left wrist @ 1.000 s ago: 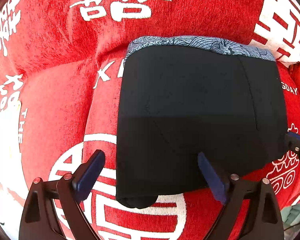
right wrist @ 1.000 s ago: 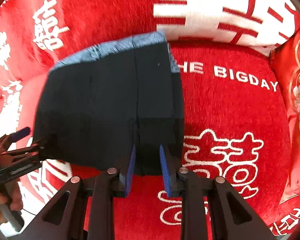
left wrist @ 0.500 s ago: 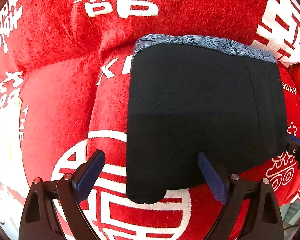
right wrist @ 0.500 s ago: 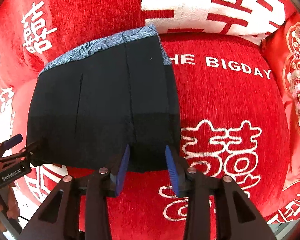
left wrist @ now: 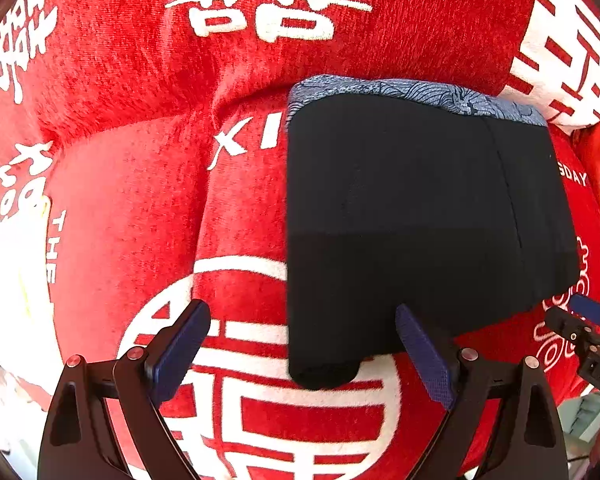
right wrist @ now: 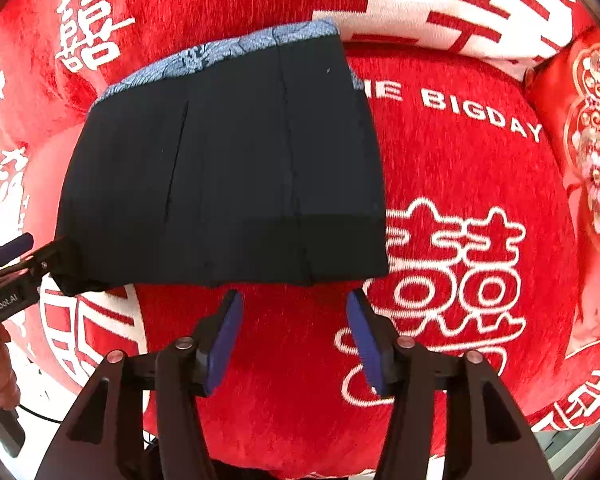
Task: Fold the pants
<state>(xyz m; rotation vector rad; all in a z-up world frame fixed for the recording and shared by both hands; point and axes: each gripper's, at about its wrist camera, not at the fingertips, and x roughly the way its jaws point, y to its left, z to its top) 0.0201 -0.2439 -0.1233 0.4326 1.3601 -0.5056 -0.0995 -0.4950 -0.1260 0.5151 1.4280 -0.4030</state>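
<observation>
The black pants [left wrist: 420,216] lie folded in a compact rectangle on the red sofa seat, with a blue patterned layer [left wrist: 412,92] showing along the far edge. They also show in the right wrist view [right wrist: 228,168]. My left gripper [left wrist: 300,352] is open, its jaws wide apart at the pants' near left corner, gripping nothing. My right gripper [right wrist: 294,336] is open and empty, just short of the pants' near edge. The right gripper's tip [left wrist: 588,312] shows at the left wrist view's right edge.
The red seat cushion [right wrist: 480,184] carries white characters and "THE BIGDAY". The sofa back [left wrist: 260,40] rises behind the pants. A red embroidered cushion [right wrist: 592,152] lies at the far right. The left gripper [right wrist: 12,272] shows at the right wrist view's left edge.
My right gripper has opened, let go of the pants' near edge and drawn back. The left gripper has shifted left, still open. The pants lie flat.
</observation>
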